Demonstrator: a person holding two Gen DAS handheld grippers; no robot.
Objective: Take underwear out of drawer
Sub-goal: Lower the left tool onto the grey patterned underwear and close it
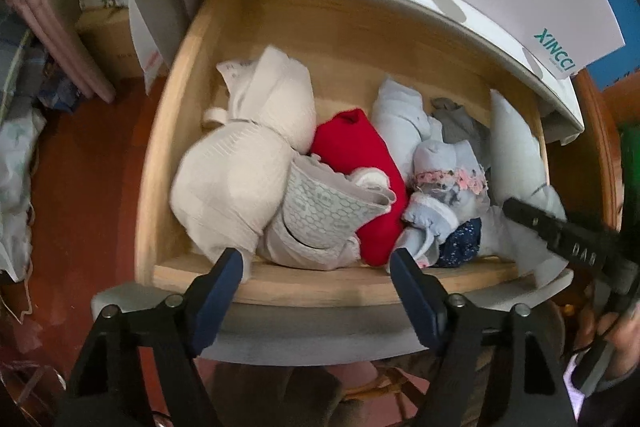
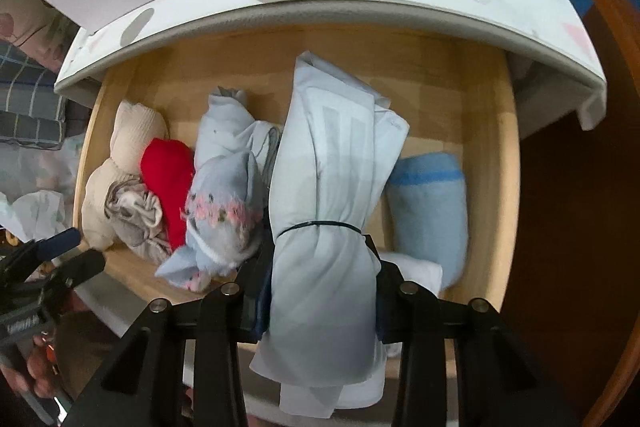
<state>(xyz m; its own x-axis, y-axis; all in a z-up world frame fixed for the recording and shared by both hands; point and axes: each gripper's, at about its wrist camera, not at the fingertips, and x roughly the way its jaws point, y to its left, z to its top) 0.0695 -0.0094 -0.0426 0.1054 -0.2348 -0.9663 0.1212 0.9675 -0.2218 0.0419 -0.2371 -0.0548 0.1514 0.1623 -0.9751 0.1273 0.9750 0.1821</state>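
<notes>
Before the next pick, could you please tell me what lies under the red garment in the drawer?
The red garment lies over a small white roll and the patterned grey piece. Whatever is beneath it, including the drawer floor, is covered.

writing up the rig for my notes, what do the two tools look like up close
Both match: the left tool and right tool have black angular plastic arms with round silver pivot pins, ending in dark blue padded fingers. The left wrist view shows pale embossed lettering along the right tool's black finger. No cables or sleeves can be made out.
</notes>
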